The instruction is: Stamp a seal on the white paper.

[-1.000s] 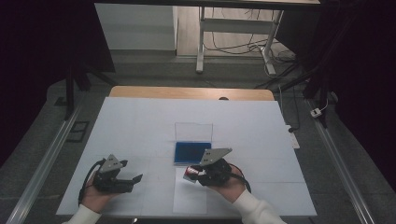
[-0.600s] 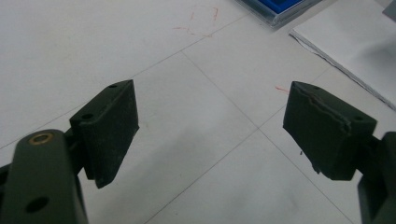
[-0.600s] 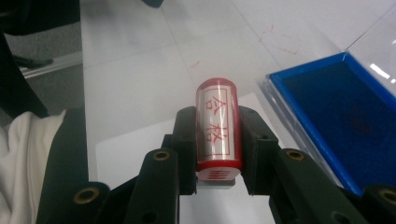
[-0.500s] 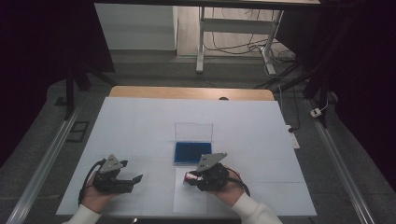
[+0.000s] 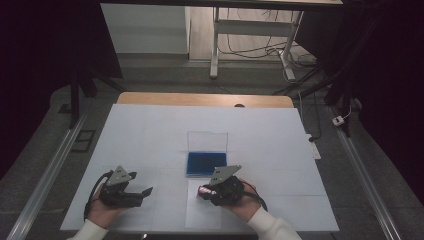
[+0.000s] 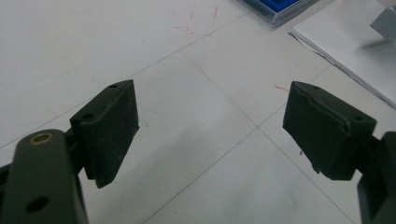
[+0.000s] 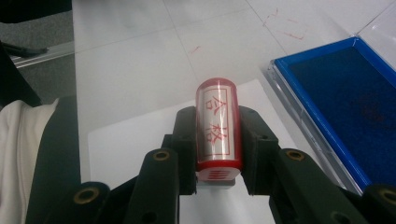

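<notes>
A red cylindrical stamp (image 7: 218,105) with red characters on its clear side lies between the jaws of my right gripper (image 7: 218,140), which is shut on it. In the high view that right gripper (image 5: 207,191) hovers over a white sheet of paper (image 5: 199,215), with the stamp (image 5: 203,190) pointing left. Just behind it lies an open blue ink pad (image 5: 206,163), which also appears at the right edge of the right gripper view (image 7: 355,102). My left gripper (image 5: 145,192) rests at the near left, and its jaws (image 6: 219,119) are open wide over bare table.
The ink pad's clear lid (image 5: 207,141) lies folded back behind it. The white table cover (image 5: 150,135) carries faint red marks (image 6: 201,16). The paper's edge (image 6: 345,46) shows in the left gripper view. A sleeve (image 7: 18,154) is at the left.
My right gripper has drifted slightly left and toward the near edge with the stamp still in it. The left gripper has stayed put.
</notes>
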Tool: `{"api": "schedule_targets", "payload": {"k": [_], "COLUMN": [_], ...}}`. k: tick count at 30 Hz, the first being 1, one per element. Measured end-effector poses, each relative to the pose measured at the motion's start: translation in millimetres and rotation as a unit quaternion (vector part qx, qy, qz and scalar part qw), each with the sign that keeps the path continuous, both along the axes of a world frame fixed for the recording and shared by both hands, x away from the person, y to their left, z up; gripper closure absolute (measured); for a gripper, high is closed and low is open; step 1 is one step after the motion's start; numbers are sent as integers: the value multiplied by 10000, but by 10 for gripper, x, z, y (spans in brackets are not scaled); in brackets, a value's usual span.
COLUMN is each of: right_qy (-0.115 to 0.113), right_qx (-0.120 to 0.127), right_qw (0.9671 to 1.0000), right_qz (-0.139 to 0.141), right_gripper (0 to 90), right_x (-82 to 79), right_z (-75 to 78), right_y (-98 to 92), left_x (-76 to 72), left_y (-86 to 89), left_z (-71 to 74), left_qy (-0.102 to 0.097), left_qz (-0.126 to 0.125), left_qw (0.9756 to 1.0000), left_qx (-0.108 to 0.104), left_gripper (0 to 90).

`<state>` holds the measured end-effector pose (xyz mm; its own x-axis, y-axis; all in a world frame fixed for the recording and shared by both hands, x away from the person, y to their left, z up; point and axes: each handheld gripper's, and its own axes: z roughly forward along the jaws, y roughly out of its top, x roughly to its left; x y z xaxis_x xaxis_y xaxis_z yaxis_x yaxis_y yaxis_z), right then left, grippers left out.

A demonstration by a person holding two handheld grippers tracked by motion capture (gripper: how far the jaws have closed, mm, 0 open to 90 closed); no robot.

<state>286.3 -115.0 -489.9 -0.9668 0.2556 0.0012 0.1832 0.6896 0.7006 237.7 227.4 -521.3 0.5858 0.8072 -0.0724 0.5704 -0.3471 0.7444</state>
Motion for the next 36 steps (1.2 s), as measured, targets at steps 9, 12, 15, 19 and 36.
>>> {"api": "schedule_targets", "payload": {"k": [9, 12, 15, 19, 36], "right_qy": [-34, -54, -73, -97, -155], "right_qx": [-63, -97, -119, -151, -263], "right_qw": [10000, 9999, 9999, 9998, 9995], "right_qz": [4, 19, 20, 4, 6], "right_gripper": [700, 700, 700, 700, 700], "right_x": [1, 0, 0, 1, -11], "right_z": [-52, -56, -66, -73, -98], "right_y": [20, 23, 26, 26, 43], "left_x": [-1, -2, -3, -5, -2], "left_y": [2, 1, 2, 3, 4], "left_z": [-3, -4, -5, -5, -9], "left_qy": [2, 8, 7, 6, 12], "left_qz": [-2, -1, 8, 9, -4], "left_qw": [10000, 10000, 10000, 10000, 10000], "left_qx": [1, -1, -3, -6, 9], "left_gripper": [180, 180, 180, 180, 181]}}
